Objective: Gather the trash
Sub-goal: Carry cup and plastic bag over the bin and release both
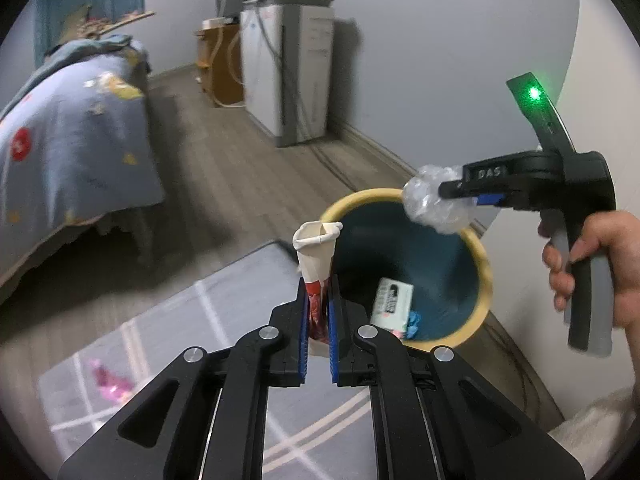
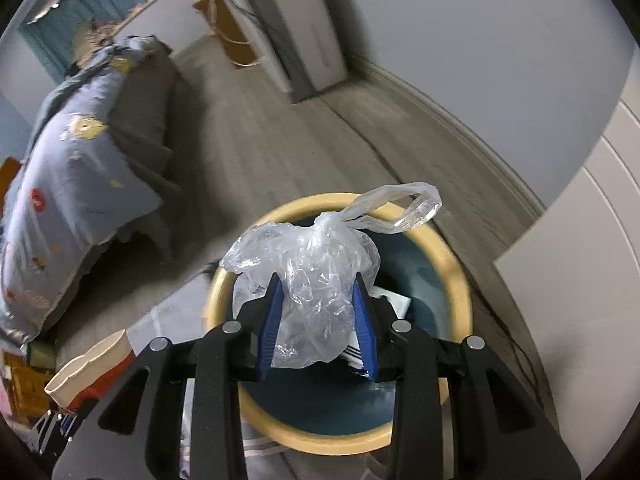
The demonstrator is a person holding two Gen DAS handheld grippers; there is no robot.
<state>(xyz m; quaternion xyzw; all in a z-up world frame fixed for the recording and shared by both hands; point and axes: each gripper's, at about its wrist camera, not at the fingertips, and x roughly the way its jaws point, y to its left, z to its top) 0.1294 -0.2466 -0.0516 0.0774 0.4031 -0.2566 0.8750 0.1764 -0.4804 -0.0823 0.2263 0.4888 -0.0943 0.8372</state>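
Left tongs [image 1: 319,312] clamped on crushed paper cup [image 1: 316,256], right tongs [image 2: 318,320] pinching plastic bag [image 2: 308,264] over bin [image 2: 460,280]

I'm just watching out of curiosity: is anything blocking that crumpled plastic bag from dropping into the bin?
Nothing visible does. The right gripper holds the plastic bag right above the open bin, which has no lid. Only a small box lies at its bottom.

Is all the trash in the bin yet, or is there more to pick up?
Not yet. Done: a white box and a small blue scrap lie inside the bin. In hand: the right tongs hold a clear plastic bag over the bin, and the left tongs grip a squashed paper cup beside the rim. Left: a pink wrapper on the rug.
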